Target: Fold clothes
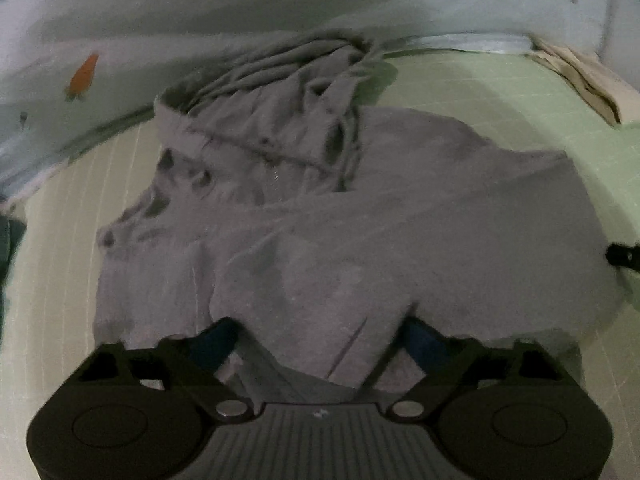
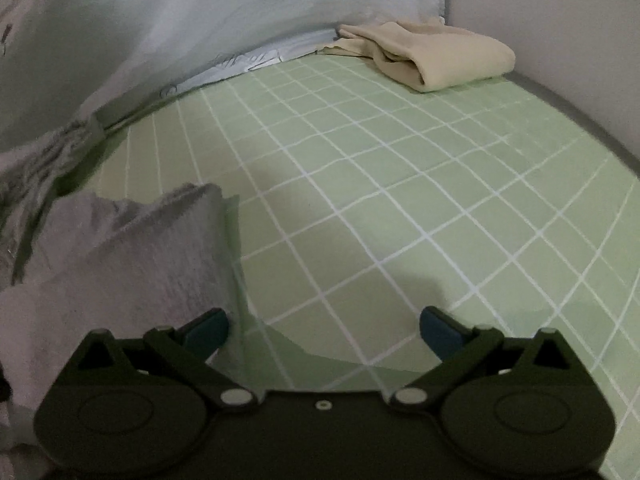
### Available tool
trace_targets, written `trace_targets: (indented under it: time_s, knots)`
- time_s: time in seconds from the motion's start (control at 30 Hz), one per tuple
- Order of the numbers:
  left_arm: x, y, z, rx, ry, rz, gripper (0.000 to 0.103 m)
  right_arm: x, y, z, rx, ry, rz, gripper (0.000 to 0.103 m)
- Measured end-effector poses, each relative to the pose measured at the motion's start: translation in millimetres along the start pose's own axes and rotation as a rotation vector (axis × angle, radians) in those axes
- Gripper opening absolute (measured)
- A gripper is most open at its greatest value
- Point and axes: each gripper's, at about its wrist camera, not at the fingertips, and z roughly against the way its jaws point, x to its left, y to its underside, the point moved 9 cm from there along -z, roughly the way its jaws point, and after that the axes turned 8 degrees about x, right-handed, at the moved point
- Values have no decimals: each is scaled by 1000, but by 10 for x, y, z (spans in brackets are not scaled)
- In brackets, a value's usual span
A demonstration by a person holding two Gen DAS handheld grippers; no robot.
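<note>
Hoodie [image 1: 320, 220], grey and partly folded, is lying on the green checked sheet [image 2: 400, 200], hood bunched toward the pale curtain [image 1: 200, 8]. Left gripper [image 1: 320, 332] is hanging over its near hem, fingers apart around cloth but not yet pinching; right gripper [image 2: 324, 332] is sitting apart beside the garment's edge. Next likely needs a firm hem pinch, with a beige folded cloth [image 2: 440, 56] lying well apart

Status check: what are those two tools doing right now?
Left tool open over grey hoodie. Right tool open over green sheet. Folded beige cloth far corner.
</note>
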Motion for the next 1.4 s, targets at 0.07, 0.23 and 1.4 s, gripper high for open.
trace_targets:
  time_s: [0.07,0.23,1.4]
  knots:
    - [73,1,-6,1,18,45,67,3,-1,-4,-3,6,3,103]
    - [346,-63,196,-50,33,162,16,-27,-11,19,1,-23,-25,103]
    - [2220,-210,2022,-614,-261,545,9,104,139,63,-28,-2,96,103]
